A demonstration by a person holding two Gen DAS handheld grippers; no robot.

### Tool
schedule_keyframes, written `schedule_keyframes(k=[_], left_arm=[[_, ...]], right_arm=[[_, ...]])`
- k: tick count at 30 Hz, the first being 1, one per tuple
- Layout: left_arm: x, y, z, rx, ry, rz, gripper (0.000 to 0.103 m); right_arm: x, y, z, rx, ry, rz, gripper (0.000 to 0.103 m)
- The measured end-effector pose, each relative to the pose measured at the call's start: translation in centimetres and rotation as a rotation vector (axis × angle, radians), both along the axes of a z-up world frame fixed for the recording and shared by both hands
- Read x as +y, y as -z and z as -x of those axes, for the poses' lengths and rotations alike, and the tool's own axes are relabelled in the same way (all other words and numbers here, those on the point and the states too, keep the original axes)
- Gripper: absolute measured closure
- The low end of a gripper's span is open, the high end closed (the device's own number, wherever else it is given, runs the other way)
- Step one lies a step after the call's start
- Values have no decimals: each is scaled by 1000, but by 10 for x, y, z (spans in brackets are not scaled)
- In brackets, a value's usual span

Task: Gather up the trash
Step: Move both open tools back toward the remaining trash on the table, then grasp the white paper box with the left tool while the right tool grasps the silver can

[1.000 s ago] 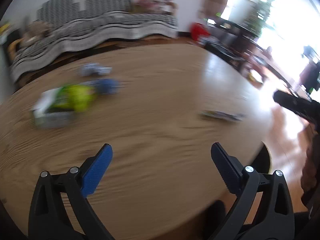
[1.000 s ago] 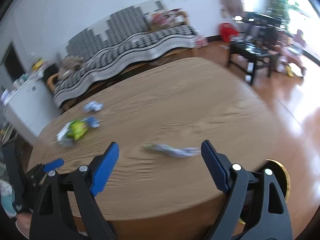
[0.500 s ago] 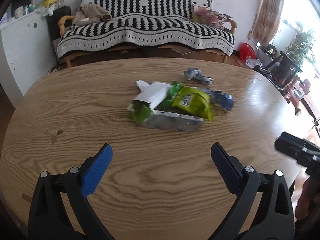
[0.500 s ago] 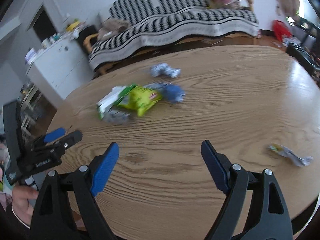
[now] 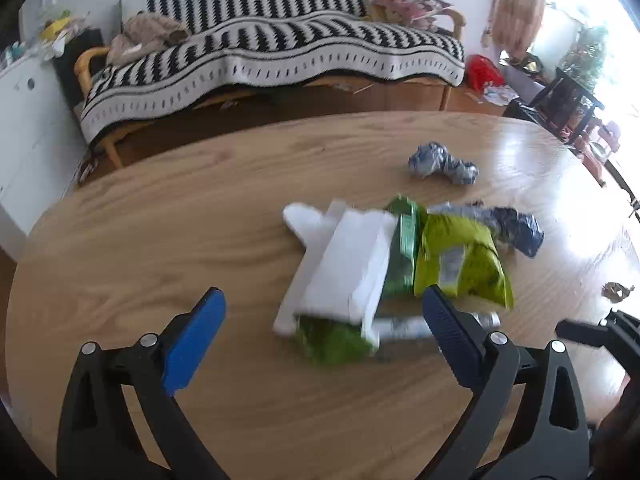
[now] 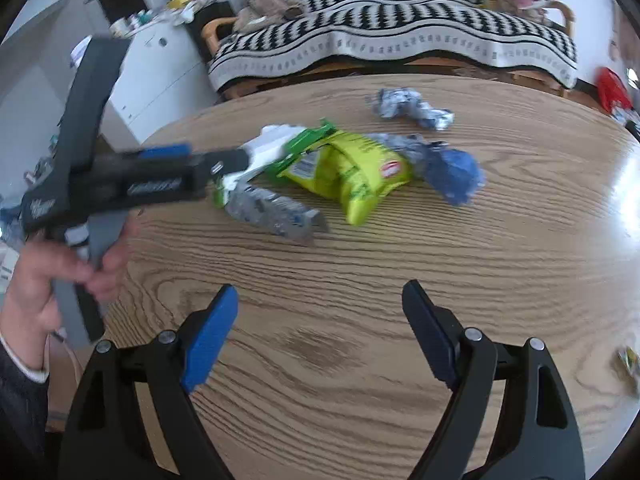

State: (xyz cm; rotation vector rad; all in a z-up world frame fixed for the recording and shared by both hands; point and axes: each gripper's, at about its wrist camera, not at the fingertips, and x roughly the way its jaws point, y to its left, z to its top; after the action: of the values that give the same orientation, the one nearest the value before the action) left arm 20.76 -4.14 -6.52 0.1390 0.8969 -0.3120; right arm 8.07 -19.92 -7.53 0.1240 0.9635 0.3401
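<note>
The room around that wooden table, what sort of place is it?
Most likely a home living room. A sofa draped in a black-and-white striped blanket stands behind the round wooden table, a white cabinet with clutter on top sits beside it, and snack wrappers lie scattered on the table.

black tool (image 6: 320,340), blue pads (image 6: 208,338), dark sleeve (image 6: 18,404).

The left tongs (image 5: 324,332) point steeply downward with their blue-padded jaws spread wide and nothing pinched between them. The right tongs (image 6: 320,334) tilt down at a similar slant, jaws equally wide apart and empty. In the right wrist view the person's left hand (image 6: 60,276), a dark sleeve at its wrist, wraps the grey handle of the left tongs.
</note>
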Motion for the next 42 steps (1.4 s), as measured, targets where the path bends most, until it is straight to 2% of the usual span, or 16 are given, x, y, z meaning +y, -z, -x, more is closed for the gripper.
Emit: schedule_keyframes(k=[4,6,7,9,10,11,14,19,22,25,26,28,29,30,35,42], left_arm=[[-8,8,-15,9,25,7,8],[-11,14,-19,16,38,8,17],[-11,17,-21,26,47,19,23],[-12,22,-24,47,53,35,41],[-11,25,-25,59,41,22,56],[-9,27,-26,68,34,23,62],[0,23,-24,74,21,44,65],[20,5,-5,50,-3,53,66],[39,-4,17,41,-47,66,66],[58,-6,38,66,-106,81,66],[63,-6,43,69,-122,81,66],[71,-8,52,77,-147,80,66],[74,-9,58,80,-162,79,66],[76,-10,64,81,-174,79,66],[74,-16,89,88,-196,79,66],[40,-27,131,46,-137,68,66]], right_arm=[[14,9,-10,0,-58,47,22],[18,12,-15,3,-73,57,22],[20,14,-18,3,-76,62,22],[22,18,-26,7,-78,68,22],[24,21,-29,9,-79,73,22],[25,22,-34,10,-80,76,22],[29,24,-48,4,-69,54,22],[40,26,-65,-24,-67,75,22],[48,27,-75,-38,-76,113,22],[57,27,-82,-40,-92,129,25],[62,27,-80,-48,-104,147,32],[76,27,-70,-76,-148,229,54],[79,27,-66,-80,-164,235,75],[81,26,-62,-70,-181,215,82],[83,18,-35,-77,-200,184,87],[41,-28,16,-115,-126,118,87]])
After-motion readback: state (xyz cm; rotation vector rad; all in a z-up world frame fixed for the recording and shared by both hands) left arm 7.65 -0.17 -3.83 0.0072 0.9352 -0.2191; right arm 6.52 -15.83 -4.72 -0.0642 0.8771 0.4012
